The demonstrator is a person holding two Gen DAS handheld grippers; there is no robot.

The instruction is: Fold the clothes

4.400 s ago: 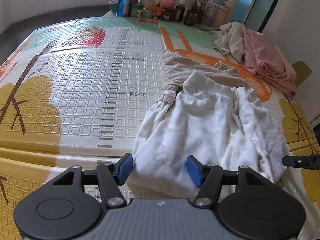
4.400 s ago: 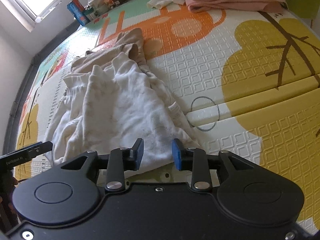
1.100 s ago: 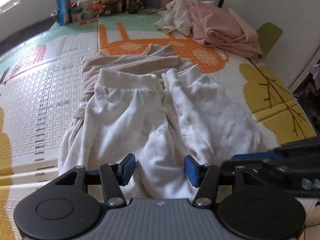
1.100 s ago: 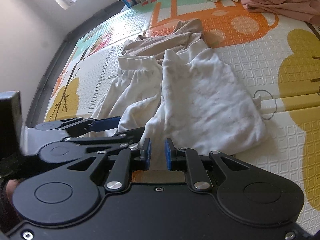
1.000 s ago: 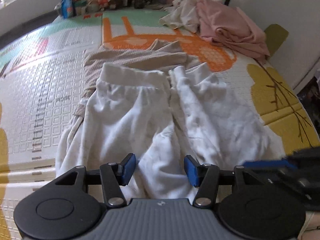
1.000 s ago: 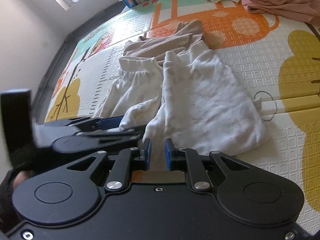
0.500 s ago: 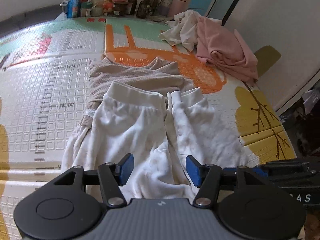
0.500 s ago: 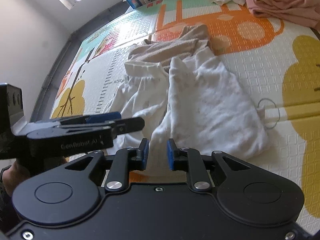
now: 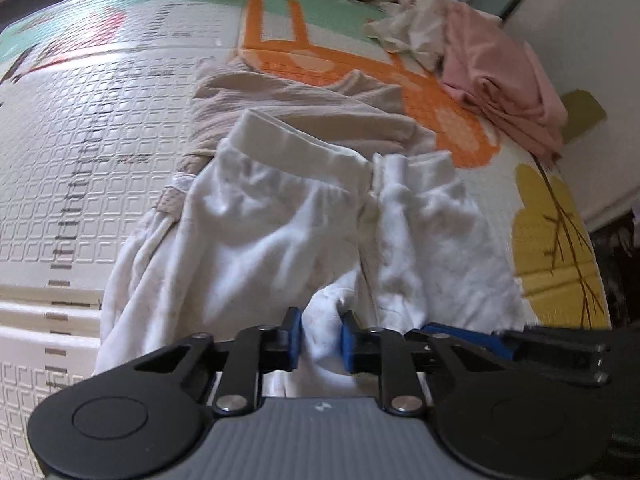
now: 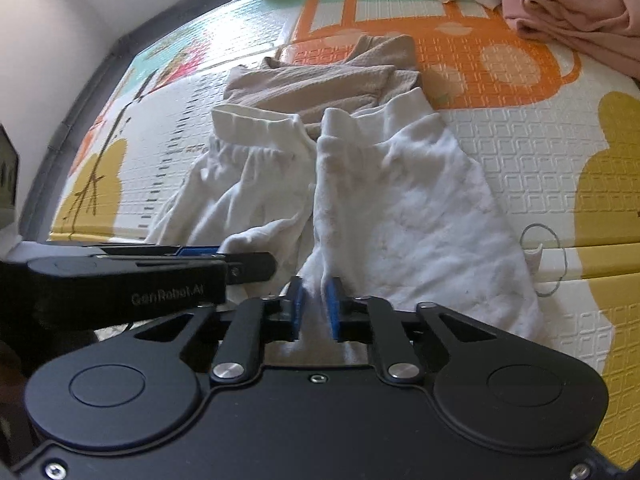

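White trousers (image 9: 280,240) lie mid-frame on the play mat (image 9: 80,160). Left tool (image 9: 320,340), jaws just closed, pinches their near hem. Right tool (image 10: 316,308), narrow, also grips white cloth.

White garments: one pair of white trousers (image 9: 288,236), spread near the mat's near edge.
Beige garments: one beige garment (image 9: 296,108), partly covered by the trousers' waistband.
Pink garments: one pink garment (image 9: 504,76), heaped at the mat's far right corner.
Cream garments: one cream garment (image 9: 416,36), crumpled beside the pink one.
Mats: one play mat (image 9: 100,128).
Grippers: two counted, left gripper (image 9: 320,342) and right gripper (image 10: 316,306).
Containers at the far edge: several noted; count not readable.
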